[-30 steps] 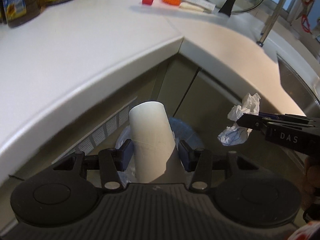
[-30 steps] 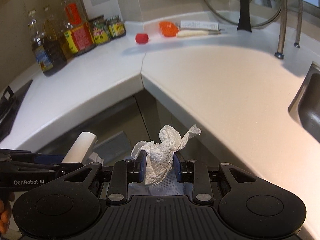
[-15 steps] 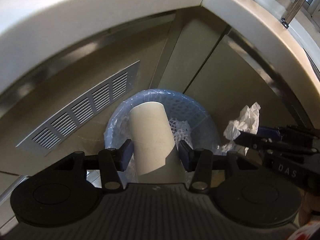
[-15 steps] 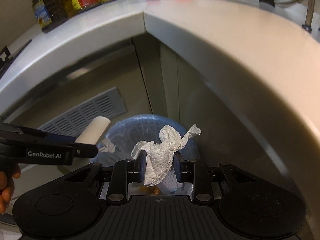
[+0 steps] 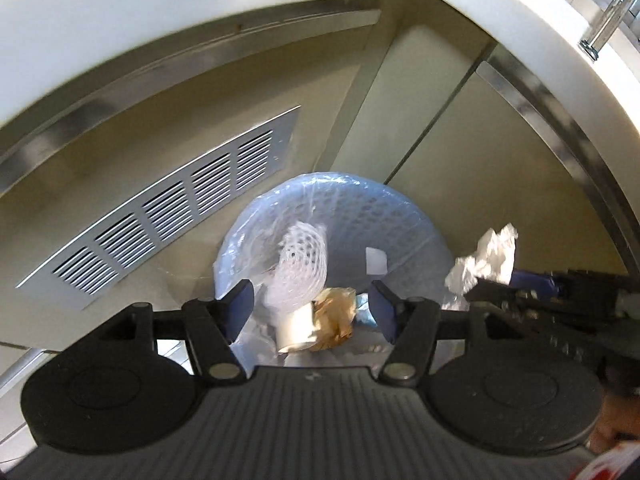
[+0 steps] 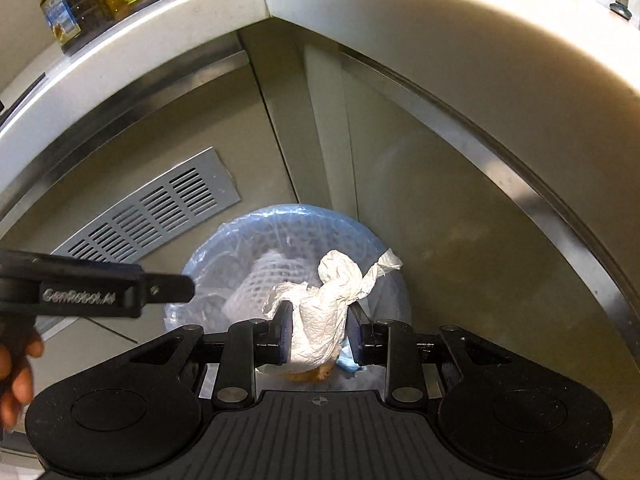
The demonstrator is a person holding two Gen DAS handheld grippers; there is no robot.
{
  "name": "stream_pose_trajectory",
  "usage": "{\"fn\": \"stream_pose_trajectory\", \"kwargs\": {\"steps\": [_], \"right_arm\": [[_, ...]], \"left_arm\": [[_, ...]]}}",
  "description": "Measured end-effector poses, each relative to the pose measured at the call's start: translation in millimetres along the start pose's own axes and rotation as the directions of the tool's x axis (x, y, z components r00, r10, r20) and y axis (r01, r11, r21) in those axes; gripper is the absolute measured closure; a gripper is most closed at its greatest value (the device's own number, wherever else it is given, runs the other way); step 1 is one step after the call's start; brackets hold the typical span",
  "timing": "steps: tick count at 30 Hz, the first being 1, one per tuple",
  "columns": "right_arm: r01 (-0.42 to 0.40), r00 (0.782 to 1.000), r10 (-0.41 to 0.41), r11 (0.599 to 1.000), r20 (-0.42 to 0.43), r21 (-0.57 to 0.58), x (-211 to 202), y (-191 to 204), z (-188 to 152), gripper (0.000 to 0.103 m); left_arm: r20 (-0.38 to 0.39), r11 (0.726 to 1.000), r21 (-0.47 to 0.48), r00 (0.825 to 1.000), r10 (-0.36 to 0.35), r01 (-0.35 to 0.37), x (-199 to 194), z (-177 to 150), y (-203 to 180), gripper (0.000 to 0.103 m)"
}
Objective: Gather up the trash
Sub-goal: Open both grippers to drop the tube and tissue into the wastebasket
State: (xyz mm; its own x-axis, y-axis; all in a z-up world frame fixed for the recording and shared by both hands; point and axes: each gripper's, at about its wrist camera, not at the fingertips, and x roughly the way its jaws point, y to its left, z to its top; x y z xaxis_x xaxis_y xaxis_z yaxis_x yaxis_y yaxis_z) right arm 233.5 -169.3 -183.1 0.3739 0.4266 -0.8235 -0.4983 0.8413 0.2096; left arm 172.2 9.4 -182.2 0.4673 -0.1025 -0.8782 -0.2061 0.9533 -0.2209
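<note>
The left gripper (image 5: 312, 308) is hanging wide open over the blue-lined bin (image 5: 400, 216), gripping nothing; a cardboard tube (image 5: 296, 326) is lying inside the bin. The right gripper (image 6: 320, 334) is pinching a crumpled paper towel (image 6: 324, 312) above the bin.

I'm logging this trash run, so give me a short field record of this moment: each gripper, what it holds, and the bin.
left gripper: open, empty, above the bin
right gripper: shut on crumpled paper towel, above the bin
bin: blue, lined with a clear bag
in bin: paper tube, white foam net, brown wrapper
</note>
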Motion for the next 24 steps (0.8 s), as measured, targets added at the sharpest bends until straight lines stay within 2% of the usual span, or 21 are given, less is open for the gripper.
{"fn": "stream_pose_trajectory", "kwargs": {"steps": [11, 17, 18, 19, 20, 24], "right_arm": [[-0.02, 1.0, 0.02, 1.0, -0.017, -0.017, 13, 13, 0, 0.074], [-0.036, 0.999, 0.036, 0.999, -0.029, 0.016, 22, 12, -2, 0.073], [-0.034, 0.999, 0.035, 0.999, -0.032, 0.012, 24, 12, -2, 0.063], [-0.026, 0.999, 0.026, 1.0, -0.028, 0.01, 24, 12, -2, 0.048], [-0.022, 1.0, 0.022, 1.0, -0.021, 0.011, 24, 11, -3, 0.042], [-0.018, 0.999, 0.019, 1.0, -0.028, 0.023, 23, 7, -6, 0.041]], "left_arm": [[0.01, 0.999, -0.046, 1.0, 0.023, -0.023, -13, -12, 14, 0.043], [0.004, 0.998, -0.059, 0.999, 0.032, -0.032, -14, -19, 22, 0.043], [0.002, 0.998, -0.06, 0.999, 0.034, -0.034, -14, -19, 22, 0.043], [0.002, 0.998, -0.061, 0.999, 0.034, -0.034, -14, -20, 22, 0.043], [0.001, 0.998, -0.062, 0.999, 0.034, -0.034, -15, -21, 23, 0.043], [0.0, 0.998, -0.061, 0.999, 0.034, -0.034, -16, -22, 23, 0.043]]}}
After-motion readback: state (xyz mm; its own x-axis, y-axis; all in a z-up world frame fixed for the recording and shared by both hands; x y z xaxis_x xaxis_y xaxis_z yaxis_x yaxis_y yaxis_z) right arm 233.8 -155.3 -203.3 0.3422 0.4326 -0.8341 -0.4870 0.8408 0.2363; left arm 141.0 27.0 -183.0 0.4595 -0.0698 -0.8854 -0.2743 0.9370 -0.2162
